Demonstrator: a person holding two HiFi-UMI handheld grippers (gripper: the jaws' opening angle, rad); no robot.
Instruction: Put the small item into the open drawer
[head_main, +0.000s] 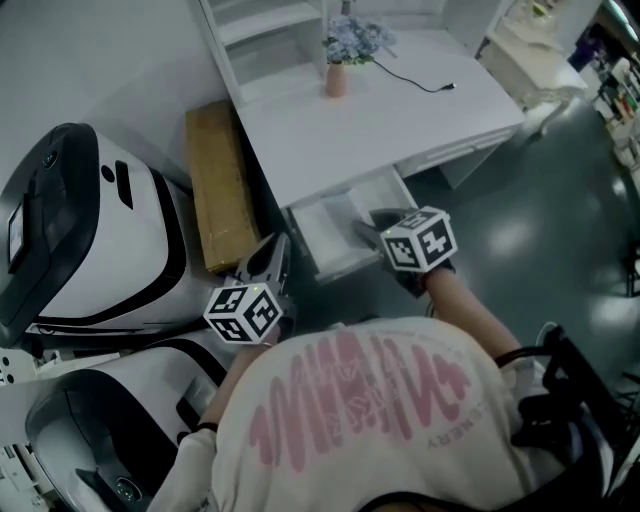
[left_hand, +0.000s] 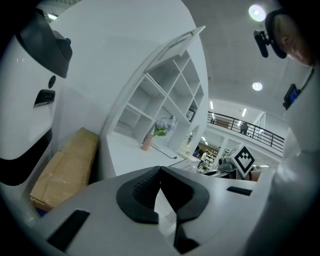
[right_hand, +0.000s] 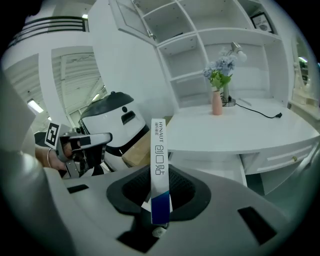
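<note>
Here a white desk (head_main: 380, 120) carries a pink vase (head_main: 336, 78) and a cable (head_main: 420, 82). A cardboard box (head_main: 222, 190) lies beside it, next to bulky white machines (head_main: 100, 230). The right gripper (right_hand: 161, 175) clamps a slim white-and-blue box (right_hand: 157, 150) over the open drawer (head_main: 325, 235). The left gripper (left_hand: 160, 170) has its jaws together, empty. The head view hides the slim box.

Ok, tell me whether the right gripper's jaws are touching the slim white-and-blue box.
Touching. The right gripper view shows the slim white-and-blue box clamped edge-on between the right gripper's jaws, no gap either side.
</note>
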